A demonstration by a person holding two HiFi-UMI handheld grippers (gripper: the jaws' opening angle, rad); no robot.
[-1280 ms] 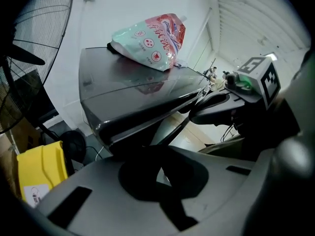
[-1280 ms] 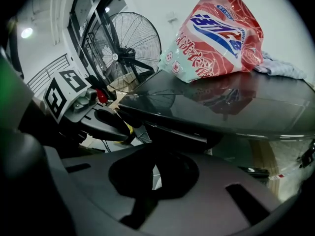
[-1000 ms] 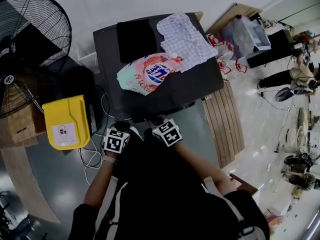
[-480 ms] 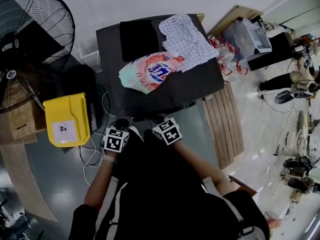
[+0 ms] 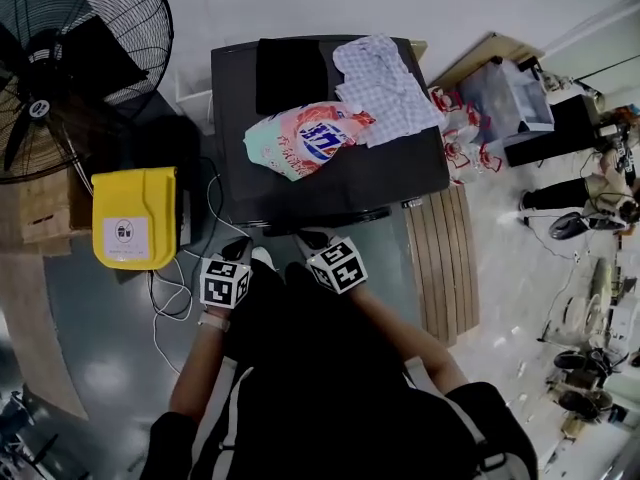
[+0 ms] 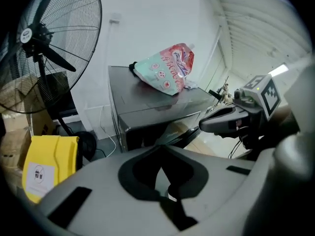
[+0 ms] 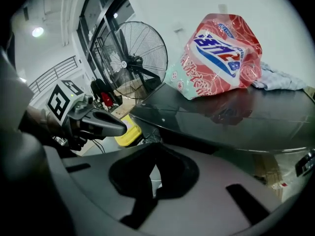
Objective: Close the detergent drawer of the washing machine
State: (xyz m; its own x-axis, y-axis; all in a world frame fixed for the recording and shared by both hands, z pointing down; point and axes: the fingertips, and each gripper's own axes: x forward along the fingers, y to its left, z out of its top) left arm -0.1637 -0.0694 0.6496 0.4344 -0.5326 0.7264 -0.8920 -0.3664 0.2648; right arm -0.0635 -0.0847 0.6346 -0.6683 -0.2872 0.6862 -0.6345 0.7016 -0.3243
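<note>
Your left hand-held gripper [image 5: 238, 251] and right hand-held gripper [image 5: 313, 239], both closed empty, face the washer [image 5: 330, 180]; next, push its drawer fully in.

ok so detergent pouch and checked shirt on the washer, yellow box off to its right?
No: head view shows the yellow box off to the left of the washer. The detergent pouch and checked shirt are on top.

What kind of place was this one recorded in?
Probably a workshop or test space rather than a home: a washing machine with a detergent pouch on top, a big floor fan beside it, and loose equipment scattered across the floor.
</note>
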